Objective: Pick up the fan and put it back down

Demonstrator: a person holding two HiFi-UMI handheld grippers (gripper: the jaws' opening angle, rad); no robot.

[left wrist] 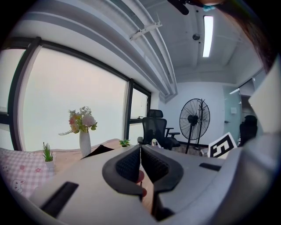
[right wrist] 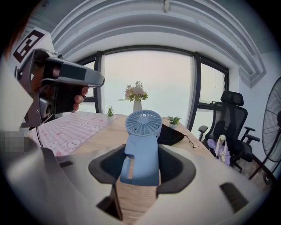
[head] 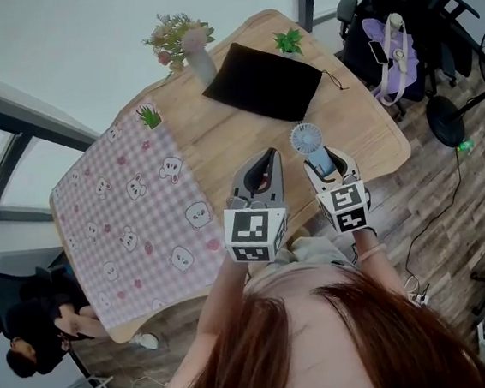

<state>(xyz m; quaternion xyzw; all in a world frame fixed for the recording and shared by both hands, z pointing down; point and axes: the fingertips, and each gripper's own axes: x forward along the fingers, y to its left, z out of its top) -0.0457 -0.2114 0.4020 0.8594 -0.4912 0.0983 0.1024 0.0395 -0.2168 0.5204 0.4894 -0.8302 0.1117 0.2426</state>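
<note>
**Head view:** The wooden desk [head: 220,144] carries a black pouch [head: 262,81], used as the ref. here. The fan [head: 308,139], small and pale blue, is just on the person's side of the pouch, off its near corner, w/ its head toward the pouch. The right gripper [head: 325,161] has it by the handle, jaws either side. The left gripper [head: 269,155] hangs on the same side of the pouch, a bit toward the pink check cloth [head: 133,217]. It's prob. parked there to keep clear, since one gripper is enough for this job. The fan's handle & base are covered by the gripper here, so whether it touches the desk can't be told. The person's hair cuts off the frame's lower part.

**Left gripper view:** The jaws are closed together, w/ nothing btwn them. Sth reddish shows just behind the pads but is too blurred to name. The pouch is only a dark sliver beside the vase [left wrist: 84,143].

**Right gripper view:** The jaws are gripping the fan's handle, pads tight on both sides. The fan is upright, its round grille above the jaws and the pouch right behind it. Holding below the grille prob. keeps the top-heavy thing steady & leaves the base free to land flat. Bare wood shows under the base, but contact vs. gap isn't clear. Lift or set-down can't be judged from this alone.
</note>
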